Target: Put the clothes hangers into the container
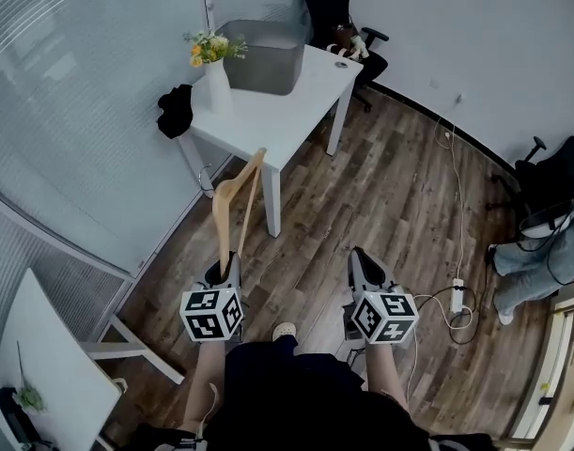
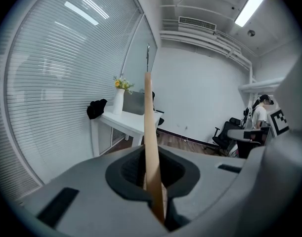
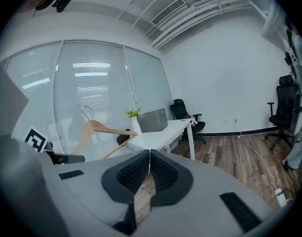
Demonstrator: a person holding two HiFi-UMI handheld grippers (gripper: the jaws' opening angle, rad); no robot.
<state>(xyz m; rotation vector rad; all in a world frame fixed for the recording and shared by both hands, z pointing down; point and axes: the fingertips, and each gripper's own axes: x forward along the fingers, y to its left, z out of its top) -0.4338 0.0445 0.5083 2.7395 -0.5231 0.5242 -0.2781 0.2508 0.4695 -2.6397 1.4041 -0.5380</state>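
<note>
My left gripper is shut on a wooden clothes hanger, which stands up from its jaws toward the table with the metal hook at the far end. In the left gripper view the hanger's wooden arm rises straight out of the left gripper. My right gripper is shut with nothing in it; its pads meet in the right gripper view, where the hanger shows at the left. The grey container stands on the white table ahead, also seen as the container.
A white vase of flowers stands beside the container, and a black cloth hangs at the table's left edge. A black office chair is behind the table. A glass wall with blinds runs along the left. A power strip and cables lie on the wood floor at the right, near a person.
</note>
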